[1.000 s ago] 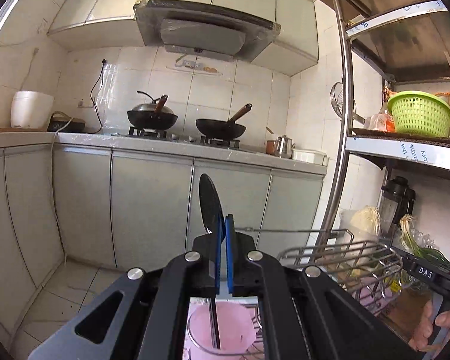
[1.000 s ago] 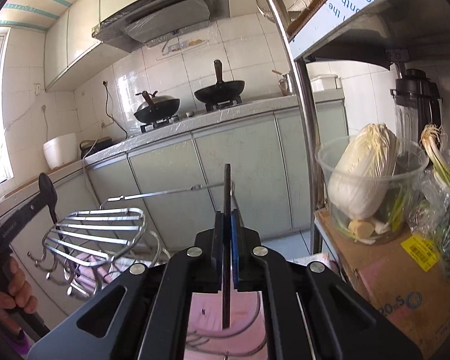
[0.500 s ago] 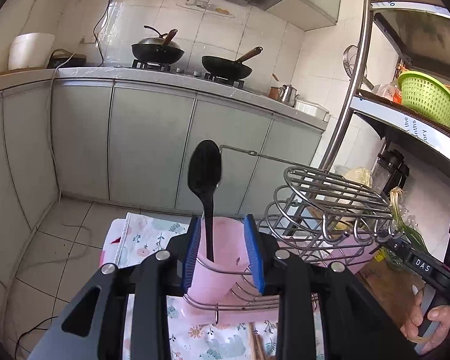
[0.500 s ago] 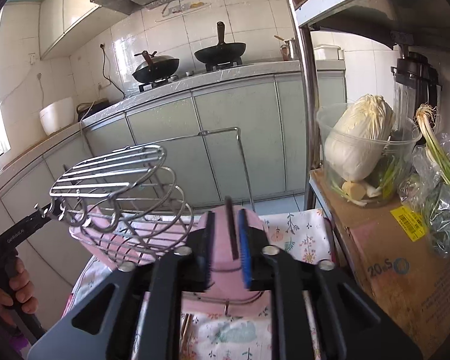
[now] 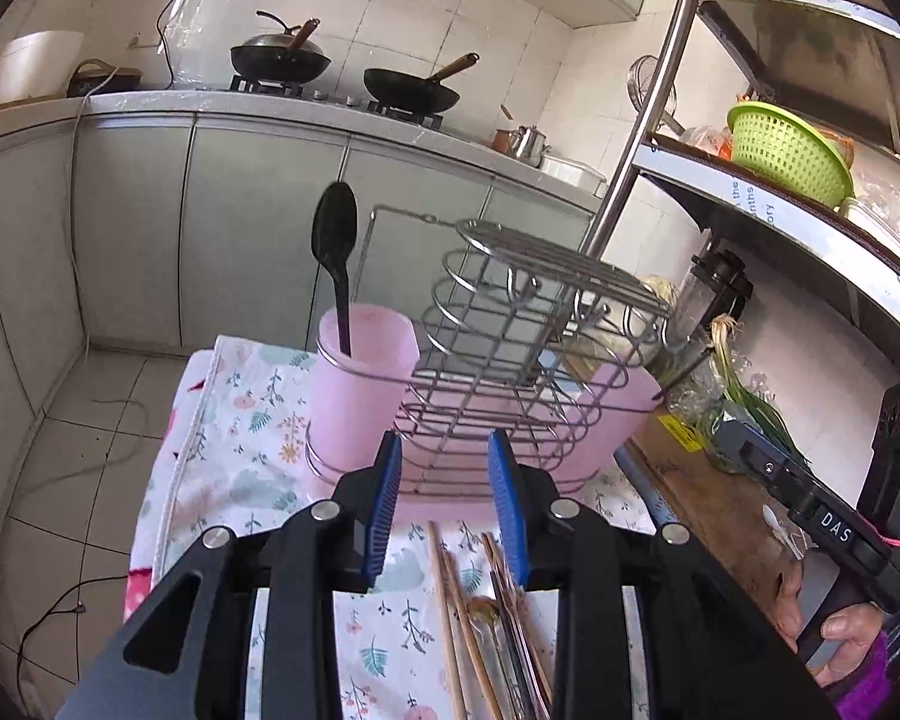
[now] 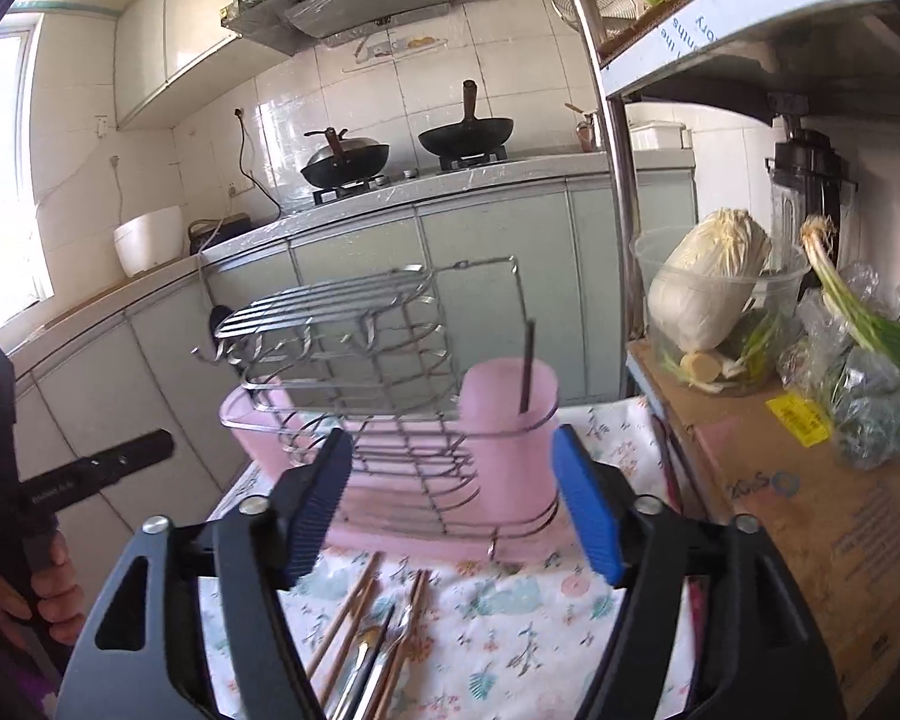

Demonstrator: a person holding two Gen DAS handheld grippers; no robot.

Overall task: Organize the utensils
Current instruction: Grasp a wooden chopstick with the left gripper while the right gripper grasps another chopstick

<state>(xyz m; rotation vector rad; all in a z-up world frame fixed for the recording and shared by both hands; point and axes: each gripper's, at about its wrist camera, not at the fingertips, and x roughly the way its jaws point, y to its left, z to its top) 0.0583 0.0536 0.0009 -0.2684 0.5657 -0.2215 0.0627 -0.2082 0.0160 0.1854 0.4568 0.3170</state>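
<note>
black spoon (image 5: 334,252) upright in pink cup (image 5: 363,384); chopsticks (image 5: 456,612) flat on cloth

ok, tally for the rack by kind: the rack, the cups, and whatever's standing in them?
Wire rack: 1
Pink cups: 2 (one with the spoon, one with the handle)
Black spoon: 1
Dark thin handle, its end hidden in the cup: 1
Total: 5
Chopsticks and cutlery on the cloth overlap too much to count.
</note>
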